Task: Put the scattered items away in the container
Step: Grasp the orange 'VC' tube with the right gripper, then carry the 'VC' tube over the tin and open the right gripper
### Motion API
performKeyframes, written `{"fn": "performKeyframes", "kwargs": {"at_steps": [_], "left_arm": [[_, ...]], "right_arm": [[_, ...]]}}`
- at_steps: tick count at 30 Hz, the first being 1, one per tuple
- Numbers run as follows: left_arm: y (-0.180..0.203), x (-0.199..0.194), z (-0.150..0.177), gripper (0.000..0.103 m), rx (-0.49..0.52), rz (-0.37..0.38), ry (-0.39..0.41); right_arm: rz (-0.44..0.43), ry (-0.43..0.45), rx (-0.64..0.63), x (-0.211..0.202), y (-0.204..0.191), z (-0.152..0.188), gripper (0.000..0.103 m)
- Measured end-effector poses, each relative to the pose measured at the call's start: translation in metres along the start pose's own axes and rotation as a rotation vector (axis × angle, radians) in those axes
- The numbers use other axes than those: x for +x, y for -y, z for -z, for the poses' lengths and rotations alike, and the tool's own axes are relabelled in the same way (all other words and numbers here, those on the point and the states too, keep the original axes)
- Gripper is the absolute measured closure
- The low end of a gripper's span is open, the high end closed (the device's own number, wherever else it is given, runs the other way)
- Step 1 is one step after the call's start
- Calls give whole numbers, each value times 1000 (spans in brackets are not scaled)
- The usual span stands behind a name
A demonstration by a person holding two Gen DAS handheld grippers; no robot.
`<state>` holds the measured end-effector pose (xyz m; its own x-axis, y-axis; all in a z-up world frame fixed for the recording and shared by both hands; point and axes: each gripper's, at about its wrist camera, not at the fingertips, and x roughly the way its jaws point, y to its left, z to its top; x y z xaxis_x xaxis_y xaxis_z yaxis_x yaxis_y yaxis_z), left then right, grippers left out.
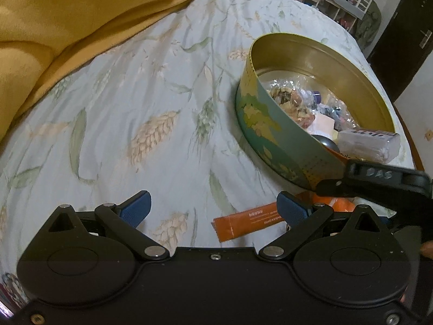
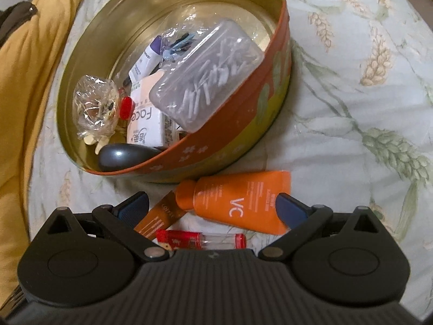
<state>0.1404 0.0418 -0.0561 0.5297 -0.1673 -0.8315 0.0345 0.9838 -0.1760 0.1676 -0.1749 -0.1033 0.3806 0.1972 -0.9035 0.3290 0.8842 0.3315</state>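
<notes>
1. The round tin (image 2: 151, 162) sits on the bed (image 2: 351, 108). It already holds many small things. A clear box of cotton buds (image 2: 208, 78) leans on its rim at the right.

2. Three things lie on the bed outside the tin, all on the near side of it: an orange tube (image 2: 243, 200), a thin brown sachet (image 2: 159, 216) and a small red lighter (image 2: 189, 239).

3. The right tongs (image 2: 212, 205) are spread wide and hold nothing. They hang right over these three things.

4. The orange tube lies between the two blue fingers (image 2: 291, 210). One finger is at its flat end. The cap points left, next to the sachet. So the tube's long side runs across, from one finger to the other.

5. That looks hard to pinch, I think. The tongs would squeeze it end to end. Turning the tongs a little so they close across its narrow body should work better.

6. The left tongs (image 1: 213, 208) are spread wide and empty too. They are off to the side of the tin, over bare bed. Only the end of the sachet (image 1: 246, 223) shows between their fingers.

7. So the right tongs are nearer the tube. The tin is just past it, so the lift would be short.
</notes>
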Motion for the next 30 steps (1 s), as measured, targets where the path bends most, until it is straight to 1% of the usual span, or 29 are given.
{"fn": "performKeyframes", "kwargs": {"at_steps": [3, 4, 6, 8, 10, 15, 18, 25, 30], "left_arm": [[-2, 0, 5, 4, -13, 2, -7], [-2, -1, 7, 4, -16, 1, -10], [-3, -2, 11, 4, -19, -3, -15], [-3, -3, 14, 4, -21, -5, -18], [-3, -6, 18, 4, -16, 0, -19], [5, -12, 27, 5, 3, 18, -25], [15, -15, 32, 5, 20, 33, -29], [39, -19, 44, 5, 54, 77, -38], [55, -19, 49, 5, 67, 101, -37]], "right_arm": [[81, 25, -36, 5, -6, 9, 2], [102, 31, -43, 7, -5, 12, 5], [123, 41, -68, 13, -5, 17, 9], [139, 56, -99, 13, -8, 22, 9], [120, 73, -95, 9, -5, 25, 9], [13, 87, -92, -13, 19, 33, 10], [-43, 89, -129, -31, 36, 39, 10], [-76, 115, -277, -73, 62, 38, 10], [-83, 168, -401, -106, 69, 31, 9]]}}
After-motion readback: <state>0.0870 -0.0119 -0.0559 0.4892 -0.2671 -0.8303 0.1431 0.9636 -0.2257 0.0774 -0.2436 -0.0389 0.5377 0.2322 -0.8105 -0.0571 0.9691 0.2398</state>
